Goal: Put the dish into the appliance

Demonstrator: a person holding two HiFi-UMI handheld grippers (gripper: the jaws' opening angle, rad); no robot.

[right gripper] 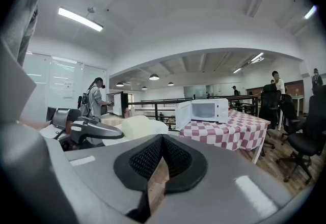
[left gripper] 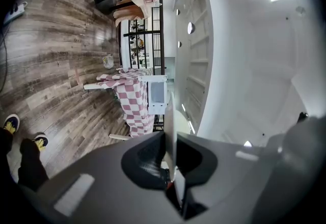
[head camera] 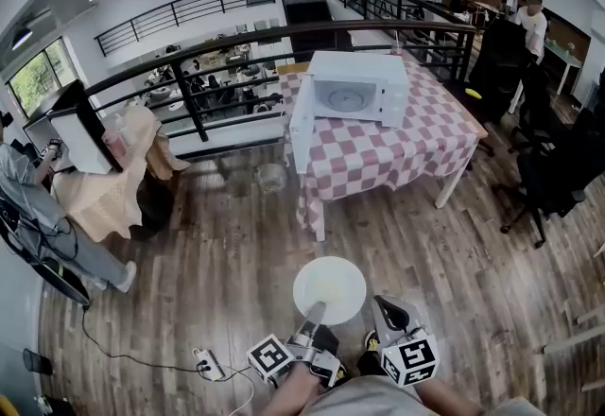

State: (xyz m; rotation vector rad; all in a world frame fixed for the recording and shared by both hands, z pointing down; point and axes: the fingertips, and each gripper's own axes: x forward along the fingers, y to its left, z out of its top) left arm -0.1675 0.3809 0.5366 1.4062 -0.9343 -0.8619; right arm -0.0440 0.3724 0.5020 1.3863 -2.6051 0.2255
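A white round dish (head camera: 331,287) hangs over the wooden floor with my left gripper (head camera: 313,311) shut on its near rim. In the left gripper view the dish (left gripper: 170,116) stands edge-on between the closed jaws of the left gripper (left gripper: 169,139). My right gripper (head camera: 384,306) sits just right of the dish, not touching it; in its own view the right gripper (right gripper: 162,140) is shut with nothing in it. The white microwave (head camera: 357,88) stands on the pink checkered table (head camera: 425,130) ahead, its door (head camera: 301,129) swung open to the left. The cavity holds only its turntable.
A black railing (head camera: 189,64) runs behind the table. Left of it is a cloth-draped stand with a monitor (head camera: 80,126), and a person (head camera: 43,216) stands at the far left. A power strip (head camera: 205,364) lies by my feet. Office chairs (head camera: 558,178) stand at the right.
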